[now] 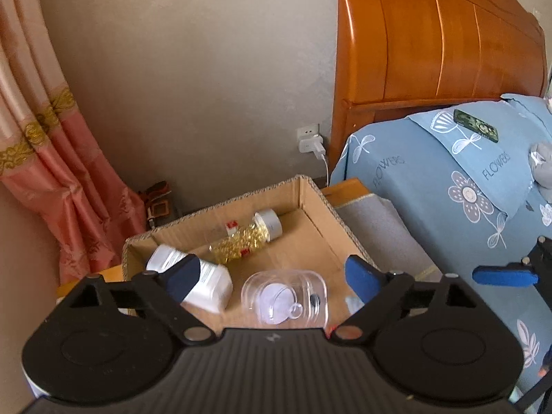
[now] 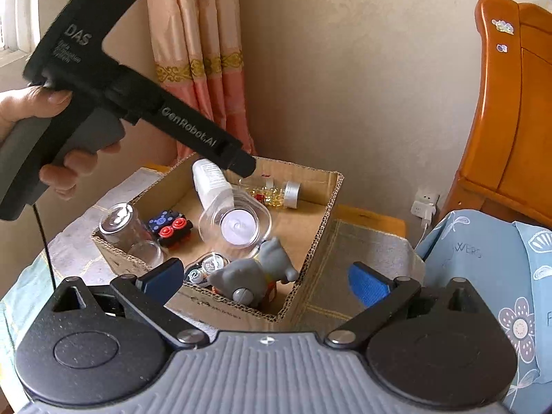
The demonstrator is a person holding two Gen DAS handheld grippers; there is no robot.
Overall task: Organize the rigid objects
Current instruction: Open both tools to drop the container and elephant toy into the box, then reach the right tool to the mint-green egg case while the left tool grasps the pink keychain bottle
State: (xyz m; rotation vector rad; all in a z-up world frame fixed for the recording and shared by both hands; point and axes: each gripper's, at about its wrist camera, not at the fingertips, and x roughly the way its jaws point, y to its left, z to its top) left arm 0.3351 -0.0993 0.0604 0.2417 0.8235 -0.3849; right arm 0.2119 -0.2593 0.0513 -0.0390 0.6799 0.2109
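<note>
Left wrist view: left tongs (image 1: 272,276) are standing spread above the cardboard box (image 1: 312,188), pinching nothing; inside are lying a white bottle (image 1: 210,284), a clear container (image 1: 284,298) and a capsule bottle (image 1: 246,238).

Right wrist view: right tongs (image 2: 267,283) are gaping wide, empty, over the box corner on the table (image 2: 358,255); a grey toy (image 2: 255,274), glass jars (image 2: 119,222) and a red-buttoned toy (image 2: 170,226) are sitting inside.

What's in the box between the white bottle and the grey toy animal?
The clear plastic container with a white disc inside lies between the white bottle and the grey toy animal in the cardboard box, seen from the right wrist view.
</note>
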